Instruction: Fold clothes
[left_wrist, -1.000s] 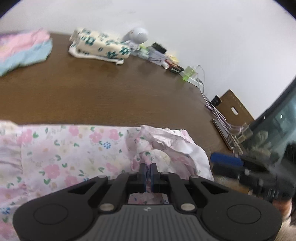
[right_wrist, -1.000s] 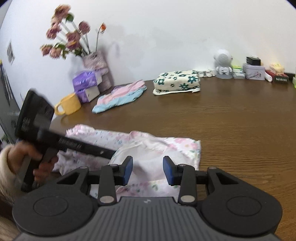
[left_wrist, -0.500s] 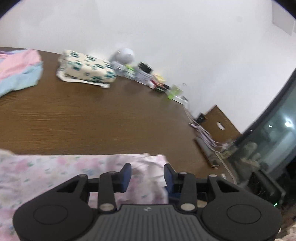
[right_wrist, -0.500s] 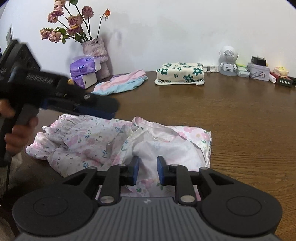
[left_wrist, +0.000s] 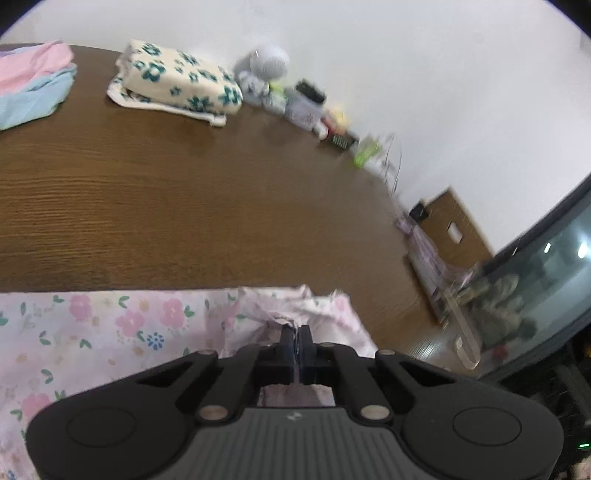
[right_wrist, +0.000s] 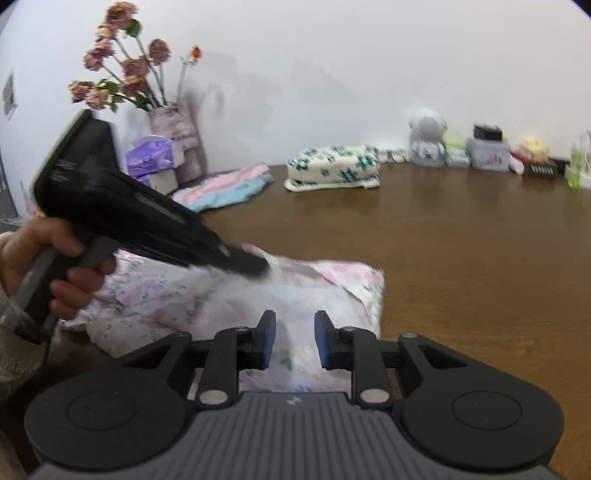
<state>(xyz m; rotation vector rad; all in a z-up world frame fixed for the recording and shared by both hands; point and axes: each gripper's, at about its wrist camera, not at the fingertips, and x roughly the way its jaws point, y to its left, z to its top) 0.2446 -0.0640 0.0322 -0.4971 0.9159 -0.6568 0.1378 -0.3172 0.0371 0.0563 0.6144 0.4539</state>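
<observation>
The floral garment (left_wrist: 110, 332) lies partly folded at the near edge of the brown wooden table (left_wrist: 184, 206), its right end bunched up. The left gripper (left_wrist: 295, 341) is clenched on a raised fold of that fabric at the bunched end, with a person's hand (right_wrist: 44, 266) on its handle; the right gripper (right_wrist: 294, 339) hovers just above the garment's near edge, jaws parted and empty. Along the far edge sit a folded green-flowered cloth (right_wrist: 334, 168), a pink-and-blue folded pile (right_wrist: 225, 188) and a vase of flowers (right_wrist: 173, 122).
</observation>
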